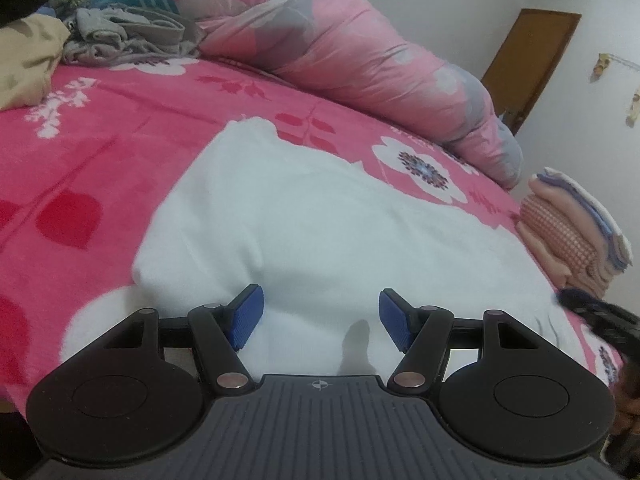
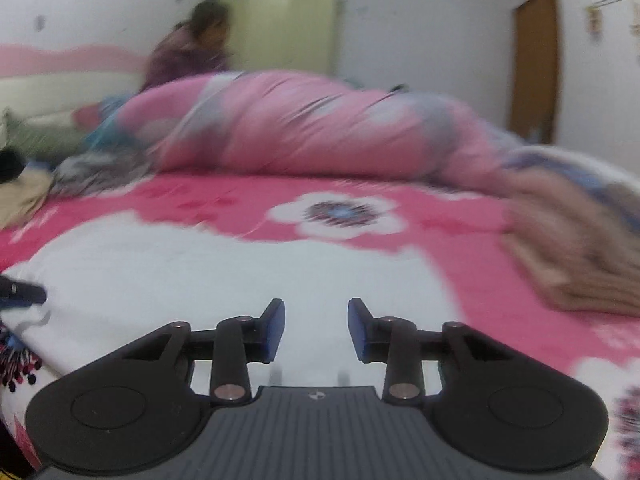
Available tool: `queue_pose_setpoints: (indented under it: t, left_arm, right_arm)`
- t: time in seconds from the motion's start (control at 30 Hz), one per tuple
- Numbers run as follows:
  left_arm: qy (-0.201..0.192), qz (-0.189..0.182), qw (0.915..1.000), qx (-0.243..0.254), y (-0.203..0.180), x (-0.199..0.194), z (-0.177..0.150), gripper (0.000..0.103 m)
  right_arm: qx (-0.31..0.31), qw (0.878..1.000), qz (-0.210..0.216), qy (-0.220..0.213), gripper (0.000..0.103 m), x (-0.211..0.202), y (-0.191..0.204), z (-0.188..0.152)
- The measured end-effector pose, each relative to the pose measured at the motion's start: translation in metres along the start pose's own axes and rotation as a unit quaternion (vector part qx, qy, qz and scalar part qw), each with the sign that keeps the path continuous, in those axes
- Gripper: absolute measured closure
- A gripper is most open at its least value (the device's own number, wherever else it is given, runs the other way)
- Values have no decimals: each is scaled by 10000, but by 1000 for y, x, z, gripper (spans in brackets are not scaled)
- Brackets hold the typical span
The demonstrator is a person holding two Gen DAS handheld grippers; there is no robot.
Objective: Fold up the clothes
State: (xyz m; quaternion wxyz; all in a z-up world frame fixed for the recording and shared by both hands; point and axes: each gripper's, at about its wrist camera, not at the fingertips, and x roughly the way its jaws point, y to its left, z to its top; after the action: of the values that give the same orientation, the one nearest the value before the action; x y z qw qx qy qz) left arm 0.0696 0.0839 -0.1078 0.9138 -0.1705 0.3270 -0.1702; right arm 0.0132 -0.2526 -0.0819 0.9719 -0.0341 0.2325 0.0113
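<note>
Hovering with both claws spread and empty, we have the white garment (image 1: 320,216) lying flat on the pink bedspread (image 1: 100,152), just ahead of and under our left claw (image 1: 320,318) and right claw (image 2: 316,330), near edge closest.

We are seeing open bedspread (image 1: 120,140) lying free to the left of the white garment (image 1: 320,220), and a strip of it beyond the garment's far edge, so a gripper is finding room to pass there. The rolled pink quilt (image 1: 360,60) is walling off the far side of the bed. A stack of folded clothes (image 1: 568,232) is sitting just beside the garment's right edge, narrowing that side. Loose grey clothing (image 1: 120,36) and a beige piece (image 1: 28,64) are crowding the far left corner. In the blurred right wrist view, someone (image 2: 192,48) seems to be sitting behind the quilt.
</note>
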Motion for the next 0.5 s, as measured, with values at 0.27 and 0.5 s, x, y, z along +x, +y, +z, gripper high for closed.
queue_pose_setpoints:
  t: [0.27,0.5]
  left_arm:
    - [-195,373,9989,203,-6,-10,16,40]
    - [-181,248,9970,711,-41,17,45,39]
  right_arm:
    - [1033,9889,-1020,334,71,-1,-85,-35]
    - [1550,9855,-661,-191,69,-6,-100,-7]
